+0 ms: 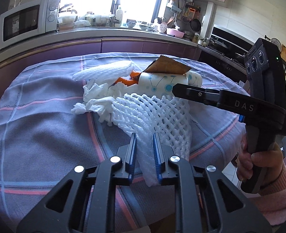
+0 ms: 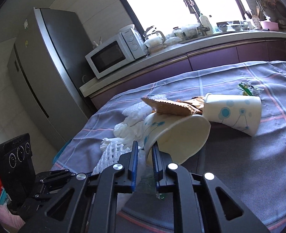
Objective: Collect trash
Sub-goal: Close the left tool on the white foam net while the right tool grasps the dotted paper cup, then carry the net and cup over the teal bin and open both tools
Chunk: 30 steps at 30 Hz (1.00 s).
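On the checked cloth (image 1: 36, 101) of the kitchen table lies a small heap of rubbish: white foam netting (image 1: 152, 114), crumpled tissue (image 1: 96, 99), a brown wrapper (image 1: 168, 64), something orange (image 1: 131, 78) and two paper cups tipped on their sides. The left gripper (image 1: 144, 141) has its jaws drawn in on the near edge of the netting, and the foam sits squeezed between the blue pads. The right gripper (image 2: 144, 151) is closed to a narrow slot at the rim of the nearer paper cup (image 2: 174, 136); the cup wall appears to run between the pads, though the wrist view is too steep to be sure the rim is truly pinched. The second cup (image 2: 234, 112) lies just behind, with a small green packet (image 2: 245, 89) beyond it.

The step in hand looks like the pick-up: both tongs have taken hold of a piece and nothing is lifted yet. Next comes a lift clear of the heap. The netting is light and snags easily, so it may drag tissue along; the cup wall is thin and could buckle or slip. No bin shows in either view.
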Tool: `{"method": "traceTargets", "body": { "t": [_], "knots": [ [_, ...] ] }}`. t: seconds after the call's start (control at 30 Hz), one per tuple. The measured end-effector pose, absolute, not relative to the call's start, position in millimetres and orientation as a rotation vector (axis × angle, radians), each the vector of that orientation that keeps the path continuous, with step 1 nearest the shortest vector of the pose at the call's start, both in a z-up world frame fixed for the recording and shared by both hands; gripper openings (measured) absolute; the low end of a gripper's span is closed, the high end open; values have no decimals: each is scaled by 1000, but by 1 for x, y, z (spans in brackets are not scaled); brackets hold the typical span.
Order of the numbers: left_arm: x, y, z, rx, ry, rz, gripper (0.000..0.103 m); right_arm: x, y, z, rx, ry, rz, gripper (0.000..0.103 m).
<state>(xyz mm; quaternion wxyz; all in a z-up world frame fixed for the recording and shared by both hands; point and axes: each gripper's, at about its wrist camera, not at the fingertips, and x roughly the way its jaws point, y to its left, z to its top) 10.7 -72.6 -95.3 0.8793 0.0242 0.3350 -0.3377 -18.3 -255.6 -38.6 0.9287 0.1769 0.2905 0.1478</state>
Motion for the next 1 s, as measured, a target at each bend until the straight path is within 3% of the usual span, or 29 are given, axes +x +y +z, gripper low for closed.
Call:
{"method": "traceTargets", "body": {
  "t": [0.6, 1.0],
  "knots": [
    [-21, 54, -45, -51, 519, -485, 15, -14, -175, 10, 223, 510, 546, 3],
    [2, 174, -39, -120, 487, -134, 15, 50, -67, 13, 182, 613, 831, 3]
  ]
}}
